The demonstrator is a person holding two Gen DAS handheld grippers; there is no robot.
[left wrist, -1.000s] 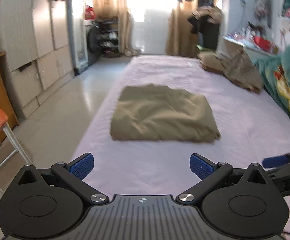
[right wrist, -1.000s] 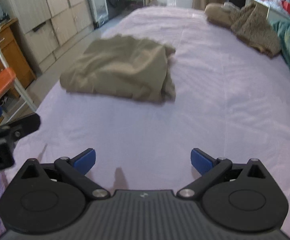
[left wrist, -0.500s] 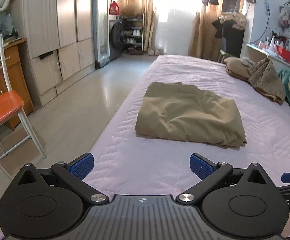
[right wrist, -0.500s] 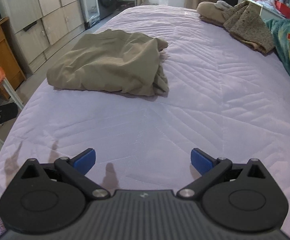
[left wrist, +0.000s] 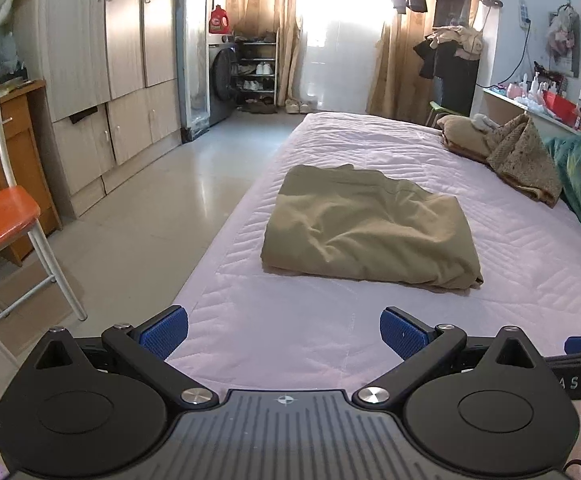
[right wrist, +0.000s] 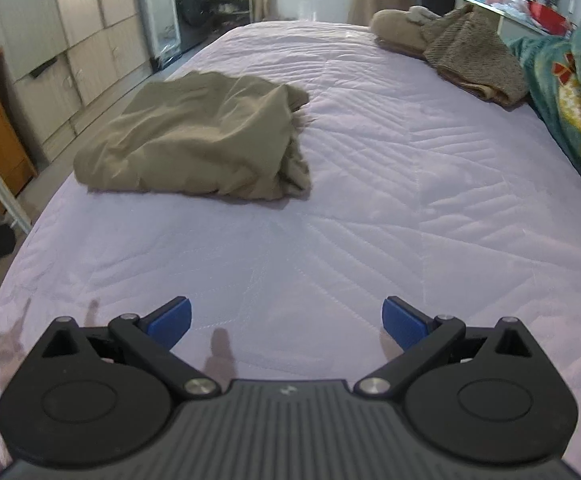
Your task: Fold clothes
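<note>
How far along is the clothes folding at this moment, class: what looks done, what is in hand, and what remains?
Done: the olive garment lies folded in a rough rectangle on the bed. In hand: nothing; the left gripper and right gripper are open and apart from it. Left: perhaps the loose brown clothes near the far edge.

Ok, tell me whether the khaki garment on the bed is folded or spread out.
Folded. The khaki garment lies as a compact, wrinkled rectangle with stacked layers showing along its edges, on the lilac bedspread. Neither claw touches it.
</note>
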